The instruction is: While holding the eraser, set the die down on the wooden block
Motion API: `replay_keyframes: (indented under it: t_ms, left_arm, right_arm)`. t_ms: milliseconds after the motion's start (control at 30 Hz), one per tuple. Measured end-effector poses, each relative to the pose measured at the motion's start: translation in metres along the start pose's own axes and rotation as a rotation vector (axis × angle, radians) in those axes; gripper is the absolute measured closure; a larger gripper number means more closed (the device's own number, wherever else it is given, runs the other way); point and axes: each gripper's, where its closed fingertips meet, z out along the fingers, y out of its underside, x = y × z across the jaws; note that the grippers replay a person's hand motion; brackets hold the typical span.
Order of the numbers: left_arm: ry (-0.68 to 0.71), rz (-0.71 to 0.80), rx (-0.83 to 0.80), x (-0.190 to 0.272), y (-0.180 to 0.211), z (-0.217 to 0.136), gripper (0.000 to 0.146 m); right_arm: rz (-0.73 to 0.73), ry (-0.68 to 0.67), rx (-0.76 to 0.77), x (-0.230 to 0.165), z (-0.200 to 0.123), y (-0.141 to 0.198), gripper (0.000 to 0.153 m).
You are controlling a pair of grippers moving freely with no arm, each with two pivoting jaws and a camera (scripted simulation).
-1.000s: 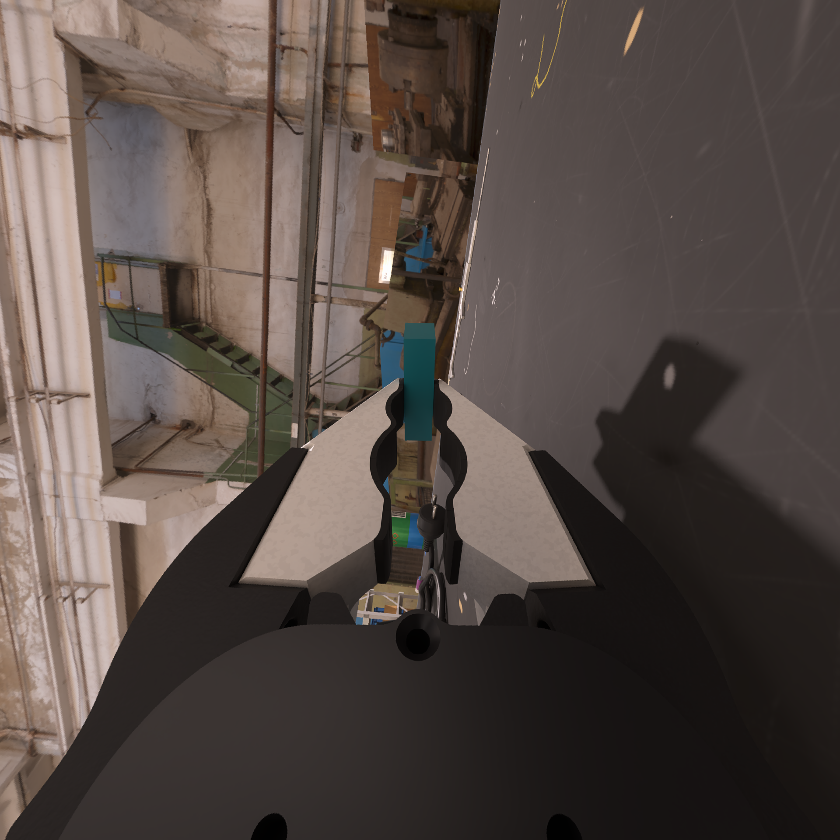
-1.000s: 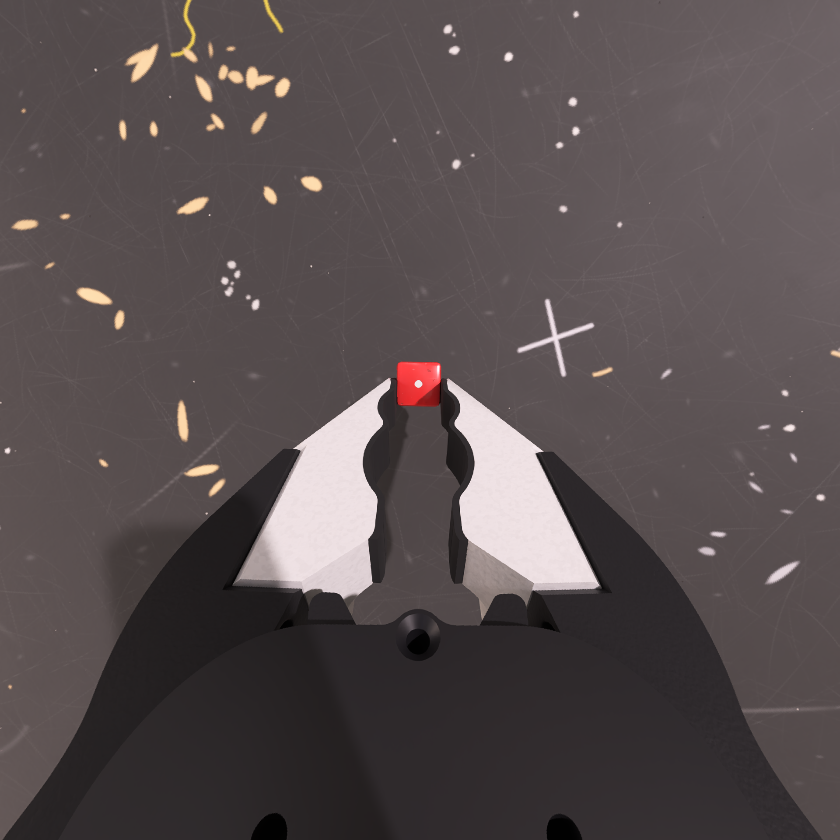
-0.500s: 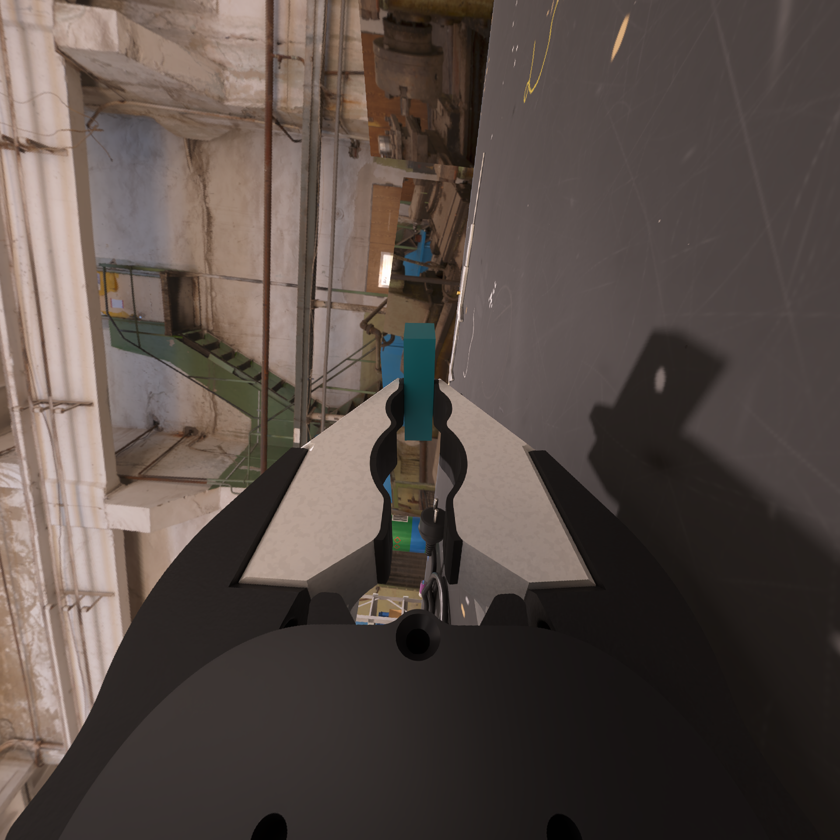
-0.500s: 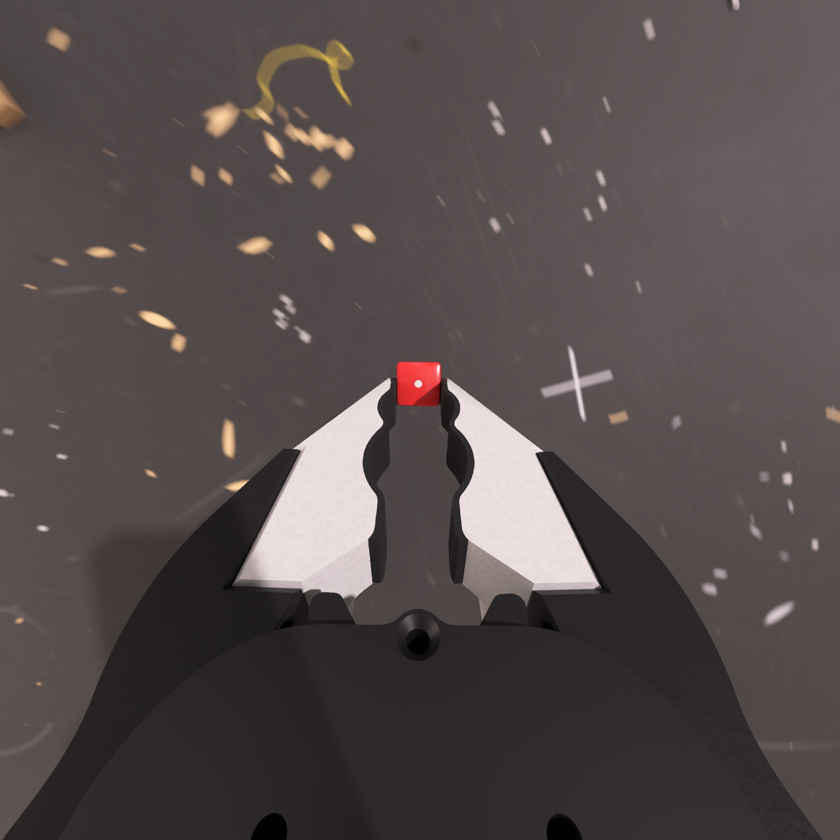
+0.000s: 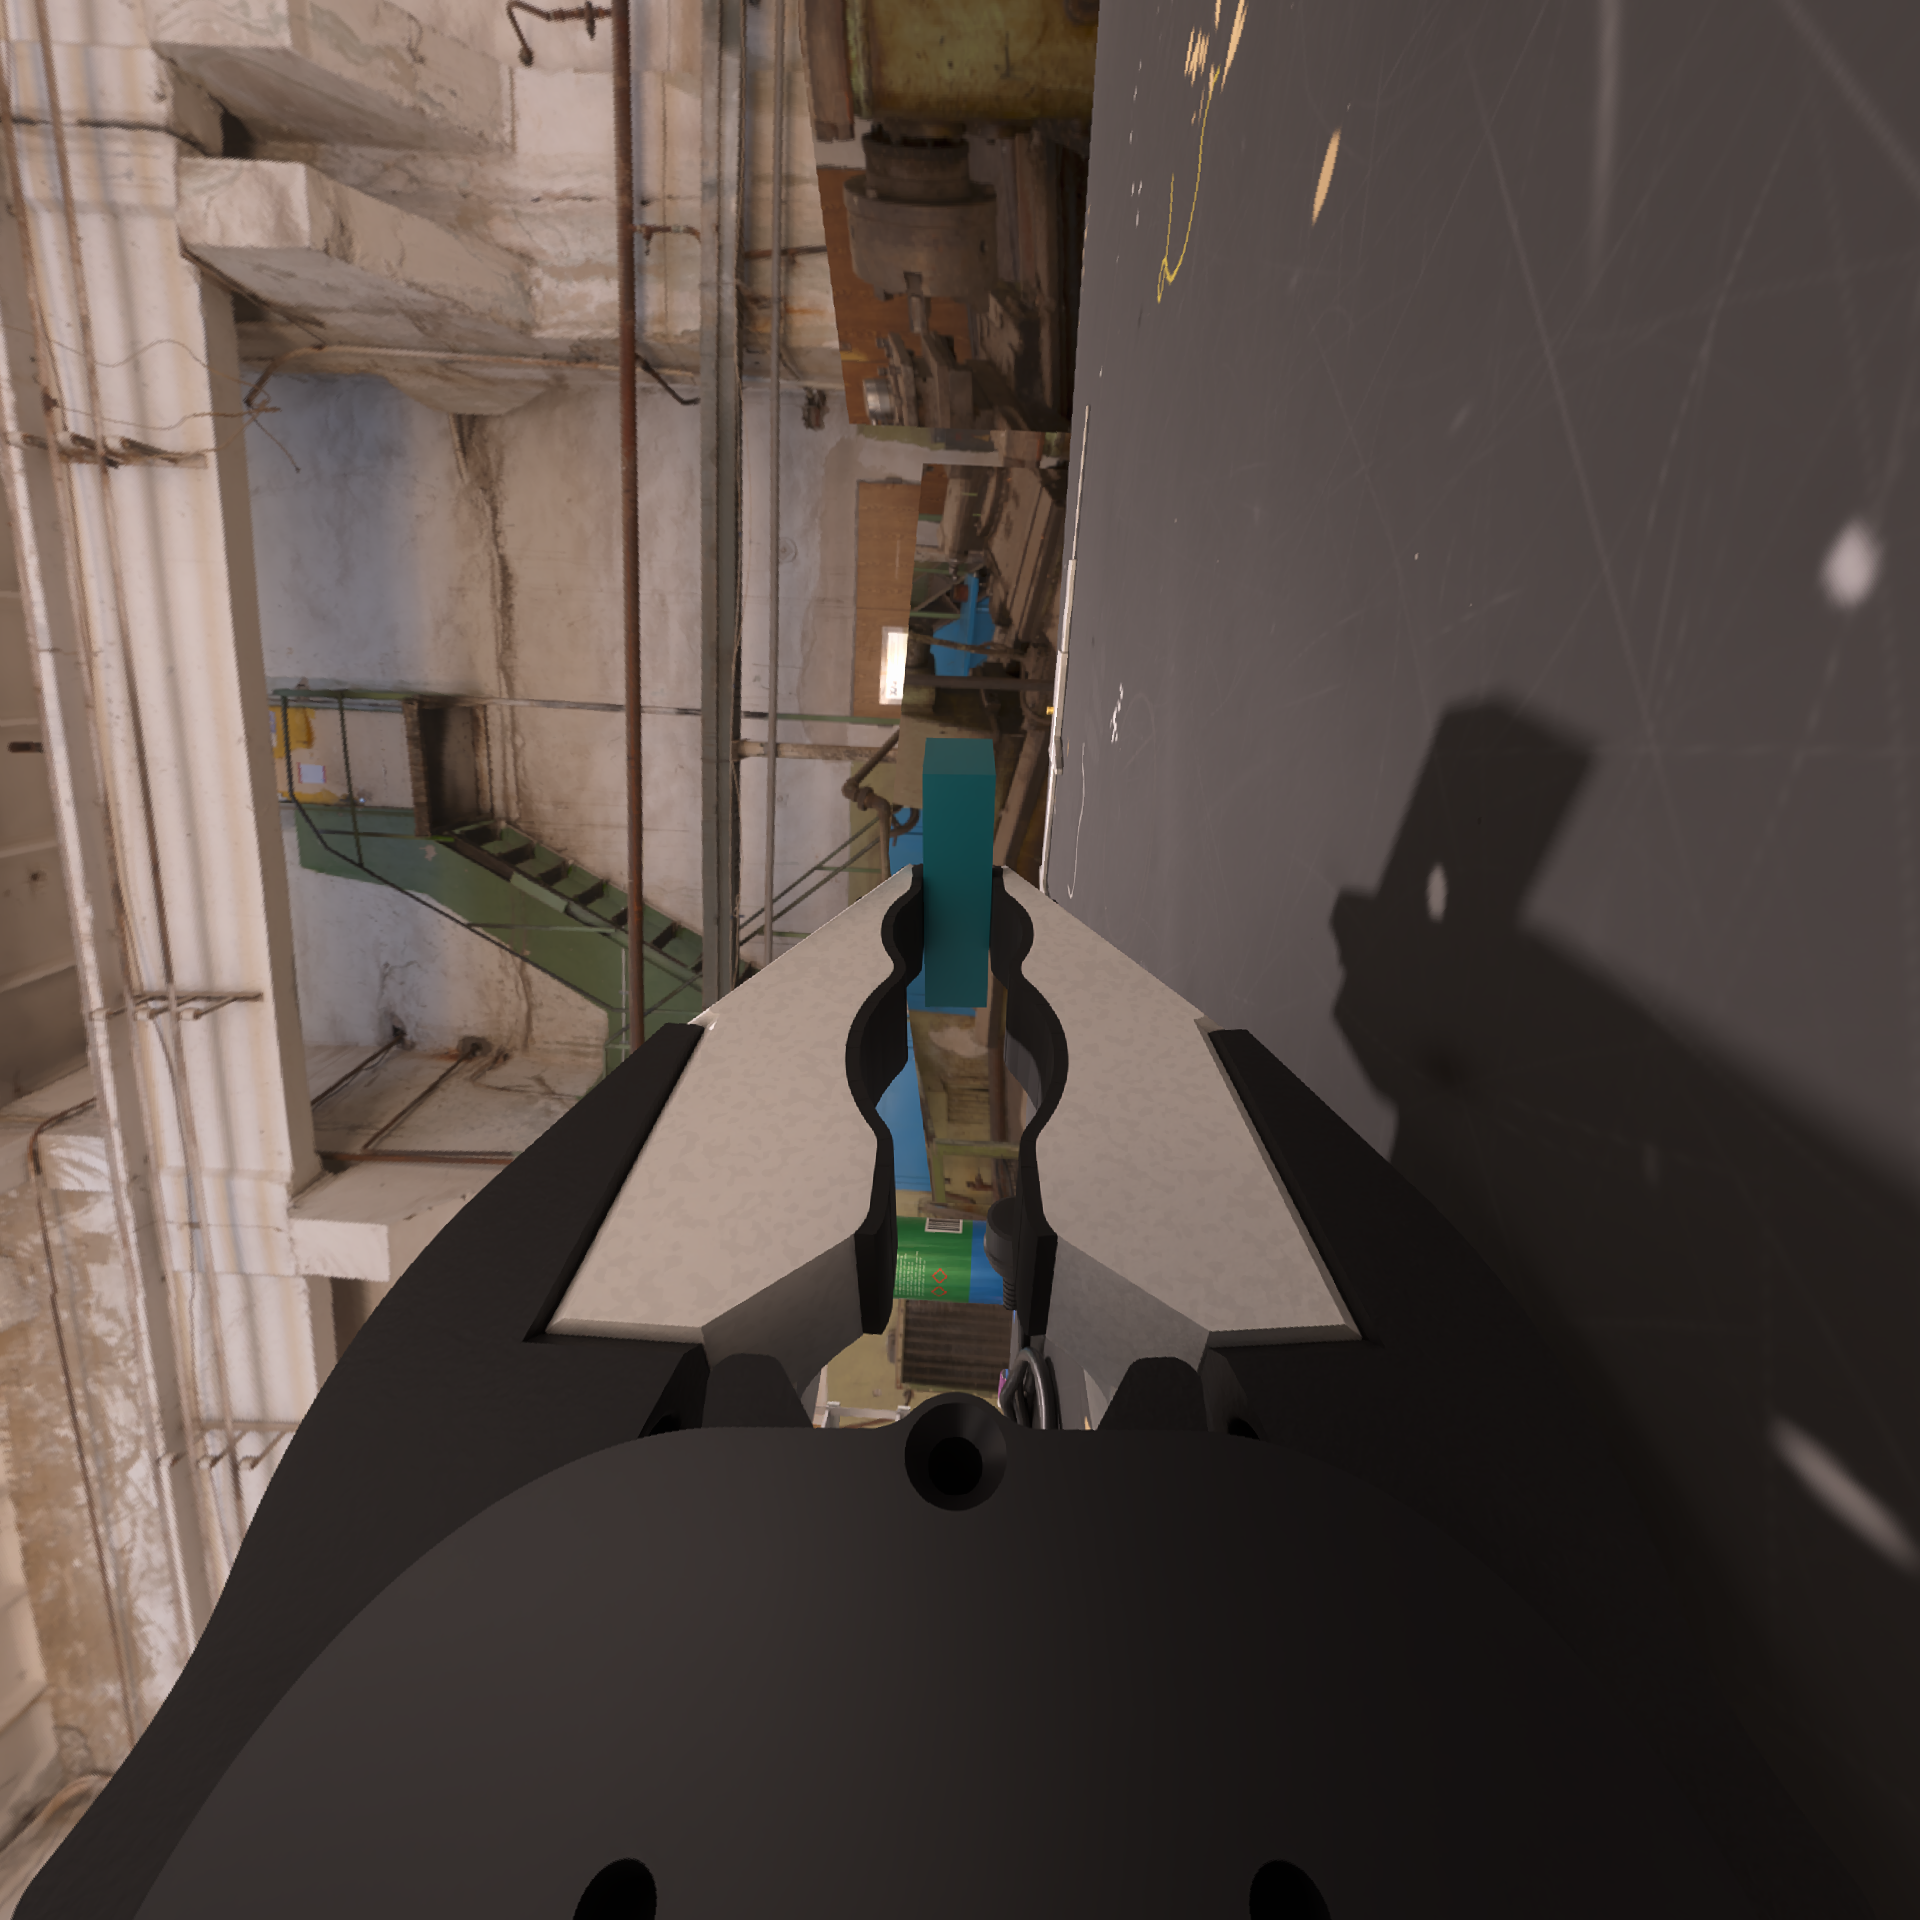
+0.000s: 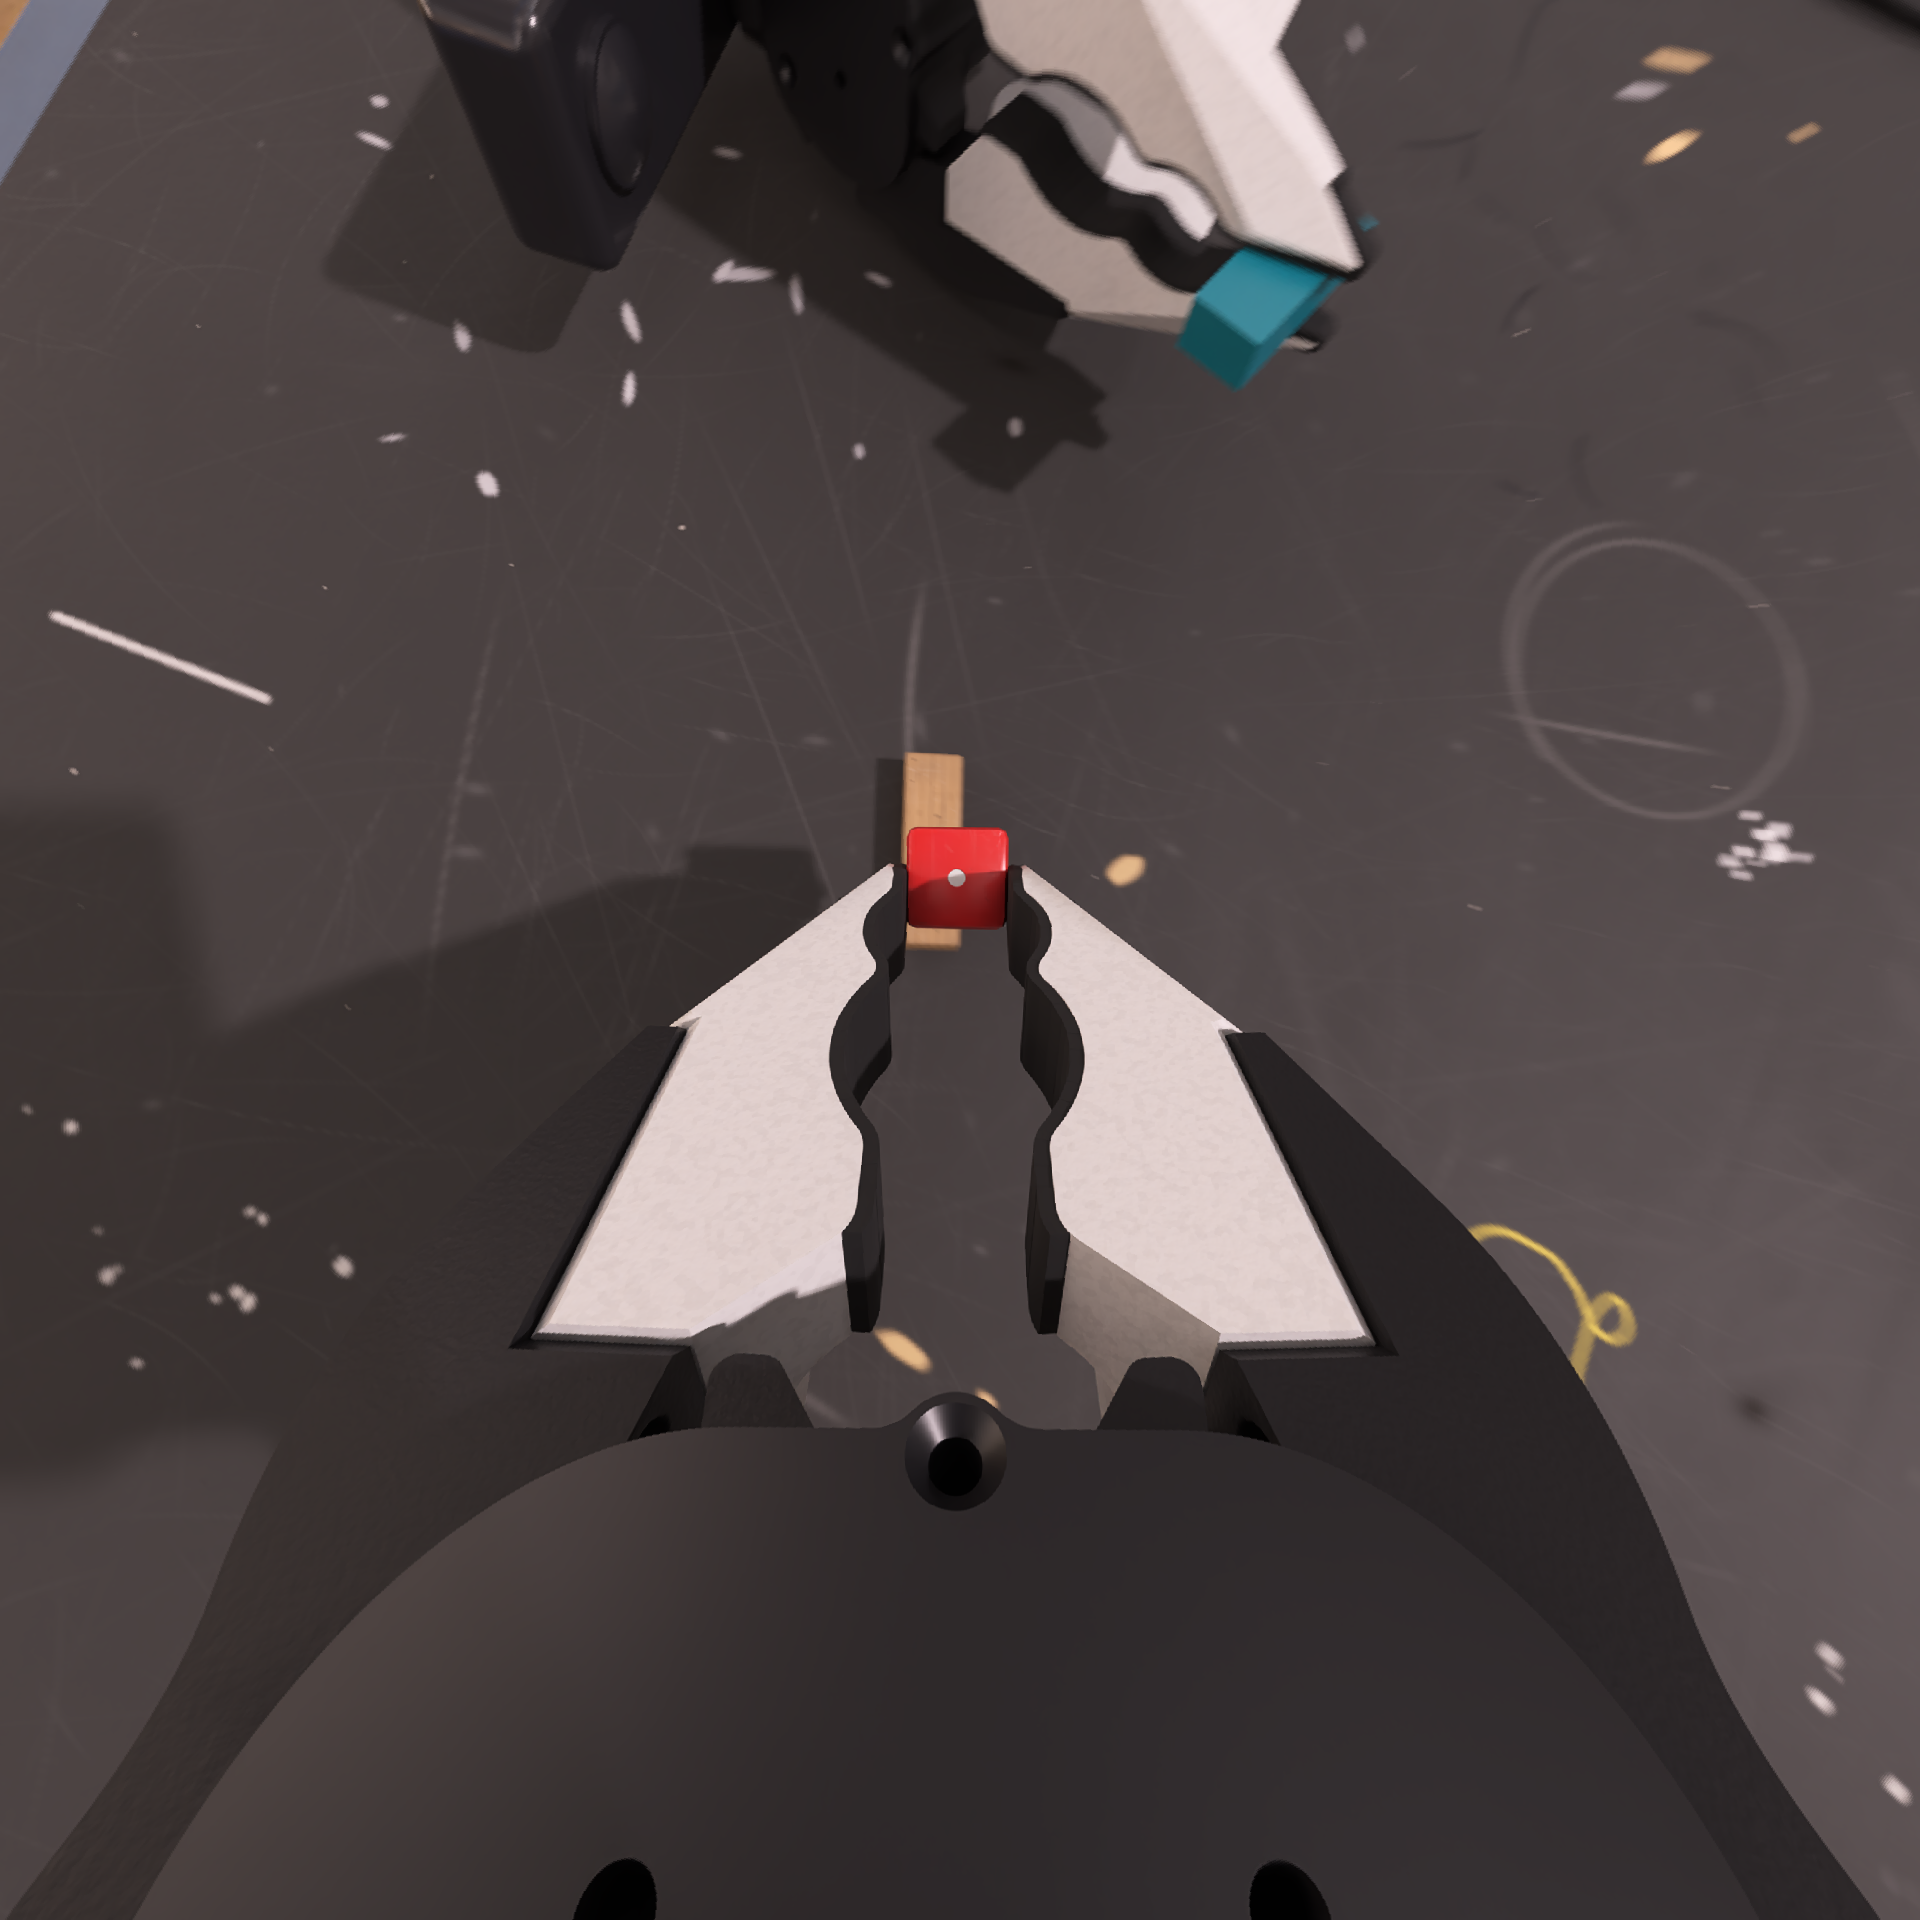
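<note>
My right gripper [image 6: 956,883] is shut on a small red die [image 6: 956,878] with a single white pip facing me. Straight behind the die, lower down, a thin wooden block [image 6: 933,792] lies on the dark table [image 6: 520,727]; the die hides its middle. My left gripper [image 5: 956,894] is shut on a teal eraser [image 5: 956,831], held in the air beside the table with the view rolled sideways. The left gripper [image 6: 1278,260] with the eraser [image 6: 1247,312] also shows at the top of the right wrist view, above the table.
The dark scratched table top [image 5: 1455,520] fills the right side of the left wrist view, with my gripper's shadow [image 5: 1455,914] on it. A black box-like object [image 6: 582,125] shows at the top left of the right wrist view. Paint flecks, a chalk ring [image 6: 1652,675] and a yellow squiggle [image 6: 1558,1299] mark the table.
My right gripper has swung with the die, so the wooden block and the left gripper have come into its view. The left gripper with the eraser has barely moved.
</note>
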Motion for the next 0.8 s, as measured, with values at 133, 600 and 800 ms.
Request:
replay_keyframes:
  t_ms: [133, 600, 800]
  left_arm:
    - [0.004, 0.002, 0.016, 0.001, -0.003, 0.000, 0.135]
    - [0.006, -0.001, 0.042, 0.000, -0.008, -0.002, 0.135]
    - [0.013, 0.008, 0.054, 0.002, -0.010, -0.002, 0.135]
  right_arm:
    - [0.012, -0.018, -0.107, -0.006, 0.026, 0.008, 0.134]
    - [0.034, -0.036, -0.145, -0.005, 0.041, 0.009, 0.134]
    - [0.037, -0.040, -0.141, -0.005, 0.035, 0.007, 0.134]
